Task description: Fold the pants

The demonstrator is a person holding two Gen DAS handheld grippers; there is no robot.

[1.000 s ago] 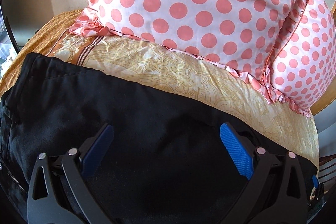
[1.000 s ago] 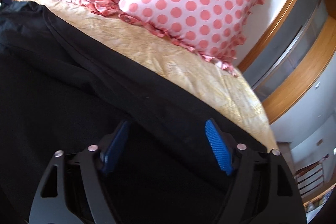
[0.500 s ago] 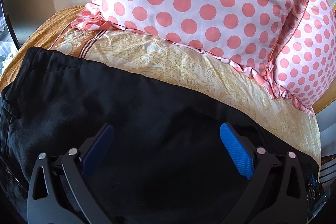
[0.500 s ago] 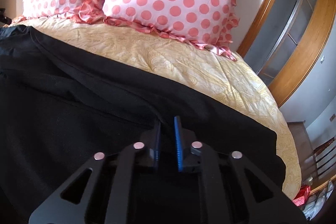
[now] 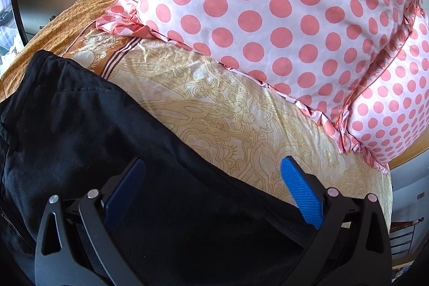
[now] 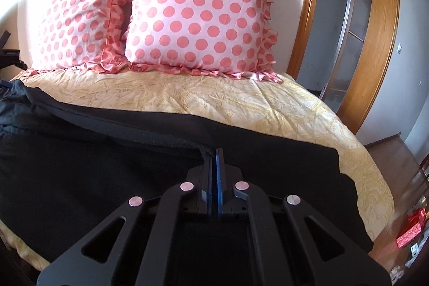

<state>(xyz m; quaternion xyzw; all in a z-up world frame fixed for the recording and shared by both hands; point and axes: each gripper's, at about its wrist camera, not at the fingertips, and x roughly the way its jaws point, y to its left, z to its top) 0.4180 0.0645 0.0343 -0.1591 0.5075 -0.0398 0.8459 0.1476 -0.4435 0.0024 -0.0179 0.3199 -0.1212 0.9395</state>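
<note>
Jaws of the left gripper [image 5: 213, 189] stand spread wide, their blue pads [image 5: 301, 193] well apart, with the black pants [image 5: 80, 130] filling the gap between them and the lower left of the frame; the far edge of the cloth runs diagonally from the upper left down to the right pad, which shows against the yellow patterned bedspread [image 5: 228, 111]. Whether either pad touches the fabric cannot be told. On the right gripper [image 6: 213, 165] the jaws are pressed together, pinching a raised fold of the pants [image 6: 93, 178] right at their tips in the middle of the frame; the fold climbs leftward from that pinch as a ridge, while the rest of the cloth lies spread over the bedspread [image 6: 268, 103] across the lower half of the frame. Two pink polka-dot pillows [image 6: 203, 15] lean at the head of the bed in the upper part of the frame, well apart from the pants. How much cloth sits between the closed pads is hidden by the jaws themselves, and the pants are cut off at the lower edge and left side of both views, so waistband and hems cannot be made out with certainty.
</note>
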